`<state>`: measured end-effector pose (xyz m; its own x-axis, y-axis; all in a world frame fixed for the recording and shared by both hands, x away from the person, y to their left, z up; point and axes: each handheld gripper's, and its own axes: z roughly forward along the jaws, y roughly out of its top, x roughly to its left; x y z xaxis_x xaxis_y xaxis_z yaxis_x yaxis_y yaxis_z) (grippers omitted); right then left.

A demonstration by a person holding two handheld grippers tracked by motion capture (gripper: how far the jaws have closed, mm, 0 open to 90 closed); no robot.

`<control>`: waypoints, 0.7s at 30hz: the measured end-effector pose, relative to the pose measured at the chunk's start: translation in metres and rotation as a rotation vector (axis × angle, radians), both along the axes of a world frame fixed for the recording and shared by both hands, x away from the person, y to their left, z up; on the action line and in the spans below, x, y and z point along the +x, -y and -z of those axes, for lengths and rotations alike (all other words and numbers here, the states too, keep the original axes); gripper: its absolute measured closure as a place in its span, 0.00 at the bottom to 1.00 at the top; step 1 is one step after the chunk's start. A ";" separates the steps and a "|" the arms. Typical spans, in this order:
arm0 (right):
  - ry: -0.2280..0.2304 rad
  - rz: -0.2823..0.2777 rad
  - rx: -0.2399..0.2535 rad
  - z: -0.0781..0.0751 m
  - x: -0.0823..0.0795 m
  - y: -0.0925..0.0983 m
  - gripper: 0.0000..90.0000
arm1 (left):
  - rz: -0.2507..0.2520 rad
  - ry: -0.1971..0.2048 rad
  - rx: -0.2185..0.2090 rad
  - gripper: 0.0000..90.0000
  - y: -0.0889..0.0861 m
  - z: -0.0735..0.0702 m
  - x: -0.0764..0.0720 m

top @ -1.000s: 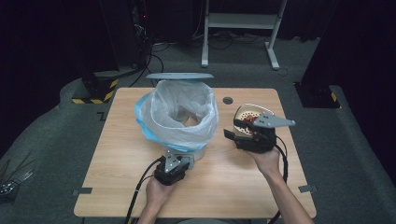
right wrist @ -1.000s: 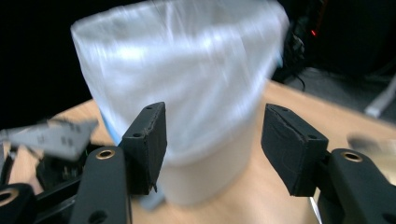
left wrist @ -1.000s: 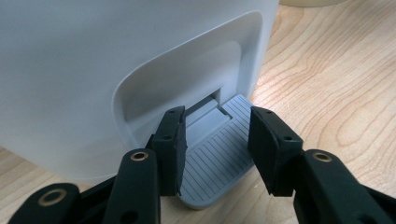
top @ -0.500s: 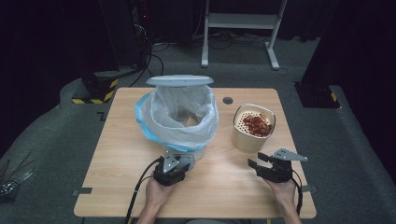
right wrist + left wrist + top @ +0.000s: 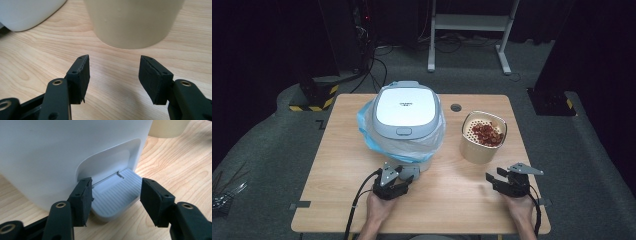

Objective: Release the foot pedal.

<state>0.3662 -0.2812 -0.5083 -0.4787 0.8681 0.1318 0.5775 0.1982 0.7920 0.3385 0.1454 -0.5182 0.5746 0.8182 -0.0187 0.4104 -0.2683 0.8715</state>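
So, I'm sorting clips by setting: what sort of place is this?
Probably a lab or recording studio, not a home kitchen: the wooden table stands on grey carpet amid black curtains, with cables on the floor and a hazard-striped stand base.

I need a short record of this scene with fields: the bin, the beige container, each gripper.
bin: white, lid shut, blue bag pinched under it, grey pedal at its foot
beige container: upright, right of the bin, red pieces inside
left gripper: jaws just opening, astride the pedal, pads not pressing
right gripper: jaws apart, nothing between, low over the table, short of the container
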 end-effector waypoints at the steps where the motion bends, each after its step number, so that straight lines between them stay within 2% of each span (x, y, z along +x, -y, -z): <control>1: 0.001 0.004 -0.002 0.000 0.000 0.001 0.47 | 0.000 -0.002 -0.004 0.47 -0.002 0.000 -0.001; 5: -0.015 0.020 0.000 0.003 0.000 0.005 0.47 | -0.002 -0.015 0.008 0.47 -0.006 0.000 -0.003; 12: -0.027 0.038 -0.003 0.009 -0.001 0.010 0.47 | -0.029 -0.032 -0.023 0.46 -0.019 0.001 -0.008; 17: -0.031 0.043 -0.016 0.011 -0.001 0.009 0.47 | -0.070 -0.053 -0.034 0.45 -0.033 -0.001 -0.008; 21: -0.036 0.049 -0.030 0.013 0.000 0.008 0.47 | -0.106 -0.076 -0.022 0.44 -0.044 0.002 -0.007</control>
<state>0.3661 -0.2894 -0.5210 -0.4305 0.8943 0.1223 0.6155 0.1917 0.7645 0.3314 0.1896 -0.5205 0.4816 0.8730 -0.0771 0.5004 -0.2017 0.8420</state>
